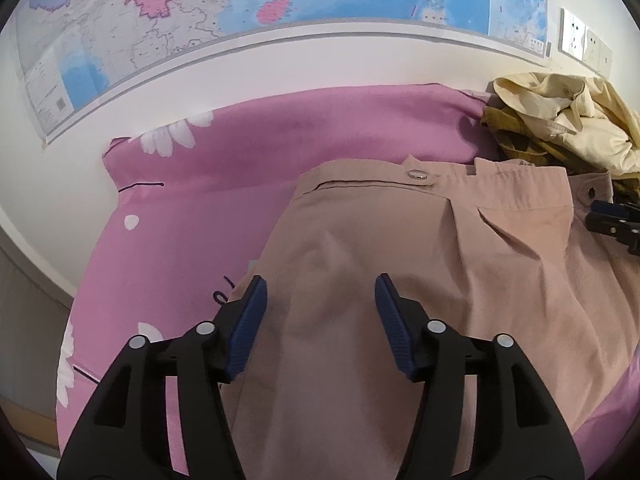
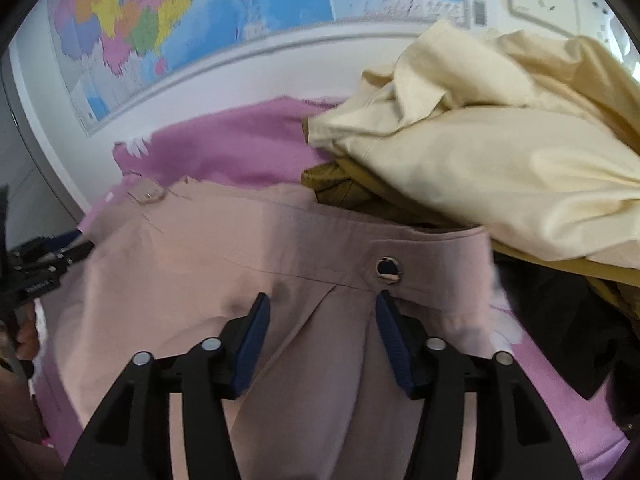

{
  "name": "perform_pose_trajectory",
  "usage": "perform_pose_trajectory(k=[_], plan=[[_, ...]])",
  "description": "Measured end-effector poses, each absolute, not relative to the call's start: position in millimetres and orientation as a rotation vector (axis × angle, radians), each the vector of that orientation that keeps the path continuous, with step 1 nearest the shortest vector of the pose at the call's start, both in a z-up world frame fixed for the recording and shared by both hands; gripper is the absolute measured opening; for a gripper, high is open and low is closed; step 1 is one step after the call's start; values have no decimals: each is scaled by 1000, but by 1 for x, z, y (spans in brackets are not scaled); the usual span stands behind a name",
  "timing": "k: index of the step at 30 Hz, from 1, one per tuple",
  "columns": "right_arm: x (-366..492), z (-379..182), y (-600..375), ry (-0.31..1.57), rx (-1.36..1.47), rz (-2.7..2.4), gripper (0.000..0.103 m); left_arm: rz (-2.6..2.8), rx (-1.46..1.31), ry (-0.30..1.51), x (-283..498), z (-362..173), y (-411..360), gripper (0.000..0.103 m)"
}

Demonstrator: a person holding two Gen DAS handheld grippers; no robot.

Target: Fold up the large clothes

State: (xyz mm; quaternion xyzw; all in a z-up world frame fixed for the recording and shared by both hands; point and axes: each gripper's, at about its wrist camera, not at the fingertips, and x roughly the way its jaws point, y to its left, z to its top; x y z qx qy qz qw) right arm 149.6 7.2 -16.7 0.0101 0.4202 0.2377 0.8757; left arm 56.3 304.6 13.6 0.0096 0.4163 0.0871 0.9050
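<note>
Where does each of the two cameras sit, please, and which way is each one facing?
Left wrist: sits on the left gripper, open above the pink trousers, facing the wall map; the right gripper shows at the right edge.
Right wrist: sits on the right gripper, open by the waistband snap, facing the cream garment; the left gripper shows at left.
Shared: trousers, map, pink bedsheet.

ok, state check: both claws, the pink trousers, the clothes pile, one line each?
left claw: open, above the trouser fabric, gripping nothing
right claw: open, just short of the waistband, gripping nothing
pink trousers: laid out on the pink floral sheet, not folded, waist snap undone
cream garment: crumpled in a heap beyond the waistband
</note>
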Motion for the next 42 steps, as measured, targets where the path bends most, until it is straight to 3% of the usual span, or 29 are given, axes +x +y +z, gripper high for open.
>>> perform_pose_trajectory(k=[5,36,42], plan=[[131,1,-10,838,54,522,56,198,-19,843,39,19,317,64],[50,11,-7,855,-80,479,67,218,-116,846,-30,15,300,69],[44,13,-26,843,-58,467,77,196,-223,877,-54,8,308,71]])
